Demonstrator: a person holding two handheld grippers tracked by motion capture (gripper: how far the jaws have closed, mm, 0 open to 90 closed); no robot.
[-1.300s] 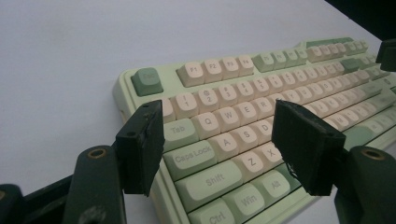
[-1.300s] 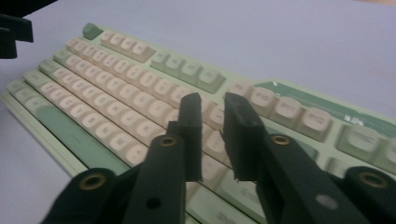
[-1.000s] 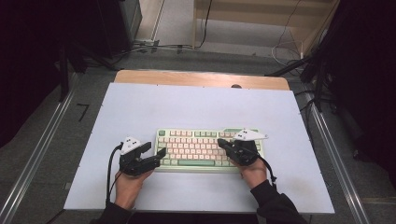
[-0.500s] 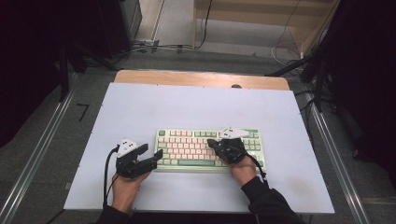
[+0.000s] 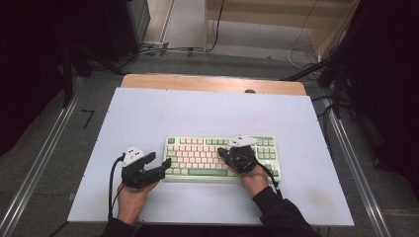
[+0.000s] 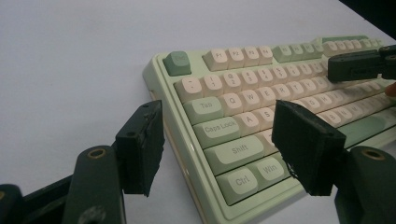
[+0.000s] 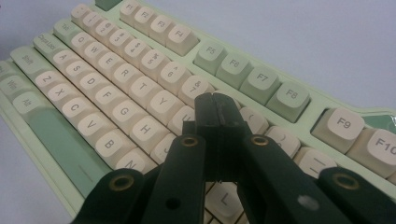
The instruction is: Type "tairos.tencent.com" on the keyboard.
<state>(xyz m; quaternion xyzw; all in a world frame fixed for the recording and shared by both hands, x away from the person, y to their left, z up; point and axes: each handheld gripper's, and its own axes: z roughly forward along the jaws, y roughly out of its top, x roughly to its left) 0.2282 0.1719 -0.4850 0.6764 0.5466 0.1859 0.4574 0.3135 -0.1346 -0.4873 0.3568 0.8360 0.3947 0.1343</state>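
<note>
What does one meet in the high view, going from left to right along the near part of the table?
Black left tongs with open jaws, beside the keyboard's left end → pale green keyboard with cream keys → black right tongs, shut, over the keys → bare light blue table top.

The keyboard (image 6: 243,135) looks like smooth plastic, its pale-green case faintly glossy, keycaps matt. Under it the surface (image 5: 197,113) is matt pale sheet, bare wood along its far edge.
</note>
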